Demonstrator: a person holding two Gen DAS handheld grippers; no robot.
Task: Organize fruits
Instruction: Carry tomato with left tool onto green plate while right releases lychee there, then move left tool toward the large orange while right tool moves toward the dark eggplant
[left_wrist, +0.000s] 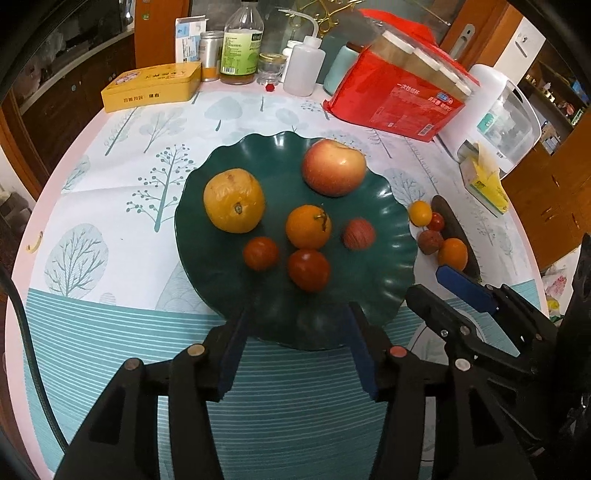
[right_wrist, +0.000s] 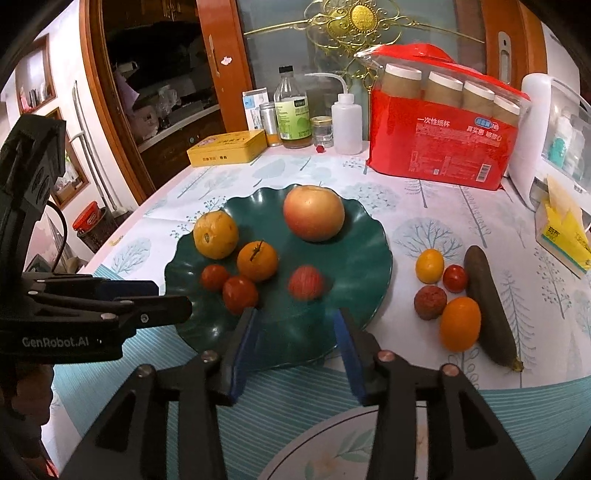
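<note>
Hovering at the six o'clock edge of the green plate (right_wrist: 373, 258), right gripper (right_wrist: 293, 345) spread wide, blue fingers (right_wrist: 245, 343) released with nothing between them. Matching it from the other side, left gripper (left_wrist: 295, 343) also spread and empty, fingers (left_wrist: 234, 354) parted over the plate's near rim.

Sitting on the plate: big apple (right_wrist: 314, 212) at twelve o'clock, wrinkled yellow fruit (right_wrist: 216, 234) at ten, orange with a stem (right_wrist: 257, 260) near the middle, two tomatoes (right_wrist: 240, 294) touching at eight, and a blurred small red fruit (right_wrist: 306, 282) alone toward five o'clock.

Waiting on the counter (right_wrist: 424, 206) at three o'clock of the plate: a tight cluster of small fruit. Yellow one (right_wrist: 429, 266) at the far end, cherry tomato (right_wrist: 455, 277) just beside it, rough brownish-red fruit (right_wrist: 430, 302) nearer, oval orange fruit (right_wrist: 460, 323) nearest, touching that brown one.

Lying along the cluster's right flank, dark cucumber (right_wrist: 489, 306), long axis running roughly from eleven to five o'clock in the right wrist view, stem tip pointing to the near edge, blunt end pointing away toward the red pack of paper cups (right_wrist: 443, 151). Flat on the counter, touching or nearly touching the orange fruit and cherry tomato; hard to call which.
</note>
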